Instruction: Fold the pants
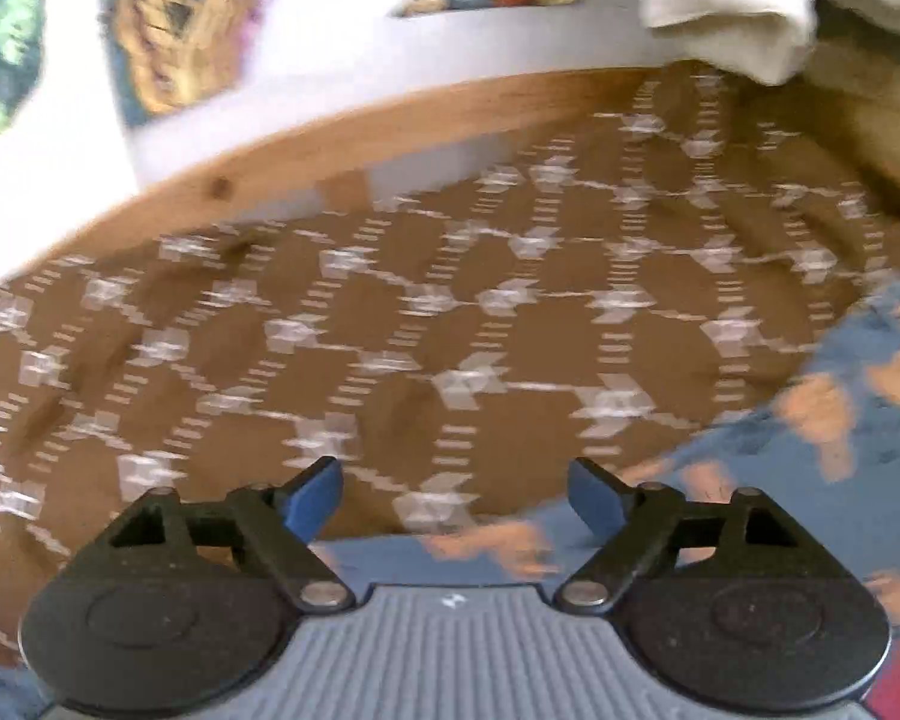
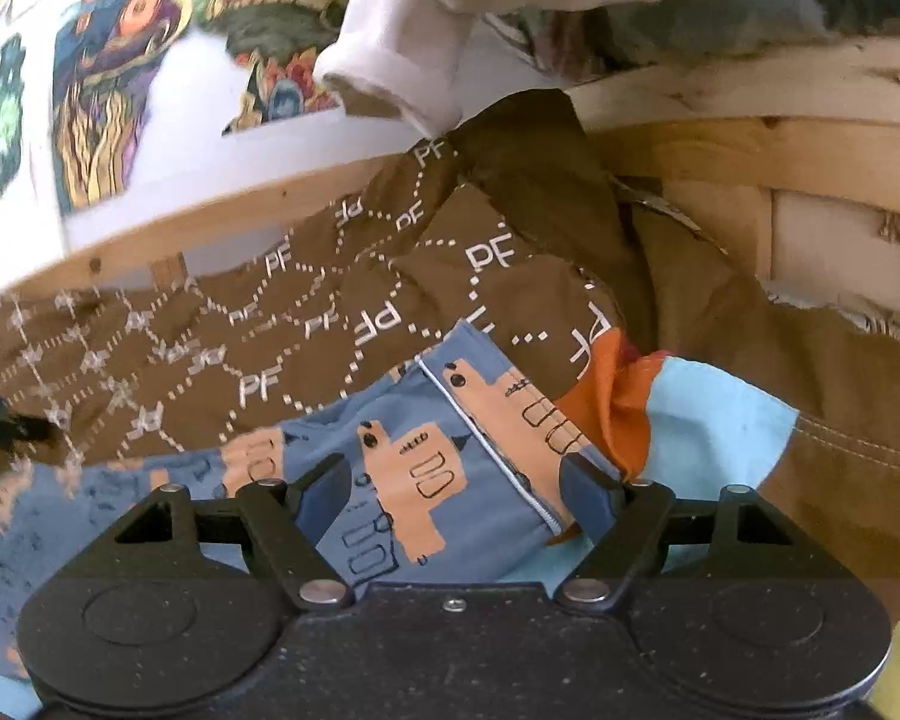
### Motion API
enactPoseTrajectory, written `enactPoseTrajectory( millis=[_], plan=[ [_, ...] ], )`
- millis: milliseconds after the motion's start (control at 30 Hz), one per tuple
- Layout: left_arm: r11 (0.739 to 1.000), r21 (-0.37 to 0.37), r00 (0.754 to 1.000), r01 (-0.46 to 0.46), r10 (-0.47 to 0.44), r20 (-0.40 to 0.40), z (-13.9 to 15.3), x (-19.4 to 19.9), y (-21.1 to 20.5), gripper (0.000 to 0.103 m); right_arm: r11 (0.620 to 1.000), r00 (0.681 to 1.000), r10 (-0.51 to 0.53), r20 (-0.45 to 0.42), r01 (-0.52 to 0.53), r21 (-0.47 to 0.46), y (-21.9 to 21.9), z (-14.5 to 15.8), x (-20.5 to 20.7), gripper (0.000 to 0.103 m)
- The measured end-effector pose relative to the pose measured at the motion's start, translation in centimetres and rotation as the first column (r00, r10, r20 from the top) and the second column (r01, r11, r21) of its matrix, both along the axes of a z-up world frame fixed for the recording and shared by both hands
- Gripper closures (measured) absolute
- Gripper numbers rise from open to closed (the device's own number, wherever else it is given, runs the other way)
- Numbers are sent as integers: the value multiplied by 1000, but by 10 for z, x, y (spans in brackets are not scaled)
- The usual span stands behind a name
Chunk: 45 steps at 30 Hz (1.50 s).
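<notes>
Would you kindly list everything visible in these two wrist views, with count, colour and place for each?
pants: one, blue with peach prints, orange and light-blue parts, lying nearest the grippers.
brown cover: one, brown with white dotted pattern and PF lettering, spread under the pants, bunched at the far right.
wooden frame: one, pale wood, along the far edge of the cover.
patterned sheet: one, white with multicoloured panels, beyond the frame.
pale garments: at least two, cream and pinkish, draped over the frame at the top.
left gripper: one, black with blue pads, open, above the cover and pants edge.
right gripper: one, black with blue pads, open, over the pants.
</notes>
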<state>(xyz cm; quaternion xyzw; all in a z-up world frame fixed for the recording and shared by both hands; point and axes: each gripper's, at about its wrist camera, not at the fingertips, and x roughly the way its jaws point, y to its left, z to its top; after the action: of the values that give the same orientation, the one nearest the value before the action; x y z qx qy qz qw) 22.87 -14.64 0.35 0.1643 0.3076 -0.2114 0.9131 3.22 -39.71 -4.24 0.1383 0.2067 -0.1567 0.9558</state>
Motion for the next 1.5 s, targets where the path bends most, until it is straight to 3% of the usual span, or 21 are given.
enactPoseTrajectory(
  millis=[167,233,400,600,667,833,967,1067,1100,1200,1300,1400,1500],
  plan=[
    [998,10,996,68,-67,-66,-18,-26,-42,16,991,1000,-24,5,24,128,-20,0,-14,24],
    [996,51,994,71,-67,-86,-29,-32,-52,16,980,1000,-13,-17,17,200,-30,-7,-17,25],
    [969,244,993,45,-16,-120,-56,-43,-63,16,981,998,53,-25,-47,189,-29,-9,-13,18],
    [993,117,990,-31,47,-135,-30,-48,-48,13,979,999,41,-34,-34,201,-31,-10,-5,18],
    [997,80,993,11,-1,-122,-17,-47,-52,12,984,998,11,-59,0,180,-29,-10,1,19],
    [981,108,983,161,-150,-104,16,-28,-88,12,974,995,-93,-36,98,202,-27,-10,5,22],
    [952,89,944,294,-275,-184,48,-10,-134,12,976,992,-125,-9,125,178,-27,-15,1,32],
    [943,-32,905,332,-328,-271,58,3,-166,13,968,986,-167,2,163,190,-33,-17,-3,60],
    [938,-75,890,340,-346,-296,57,6,-177,18,957,982,-187,14,179,229,-38,-19,-7,70],
    [927,-176,849,330,-373,-374,46,15,-199,37,927,975,-218,50,191,322,-51,-23,-16,82],
    [919,-253,795,302,-389,-465,32,21,-216,53,930,974,-216,68,184,319,-51,-25,-18,83],
    [911,-287,753,295,-407,-517,25,20,-229,57,933,974,-211,78,177,313,-51,-25,-18,88],
    [909,-295,730,295,-413,-544,20,17,-239,58,954,979,-181,92,152,257,-46,-19,-19,89]
  ],
)
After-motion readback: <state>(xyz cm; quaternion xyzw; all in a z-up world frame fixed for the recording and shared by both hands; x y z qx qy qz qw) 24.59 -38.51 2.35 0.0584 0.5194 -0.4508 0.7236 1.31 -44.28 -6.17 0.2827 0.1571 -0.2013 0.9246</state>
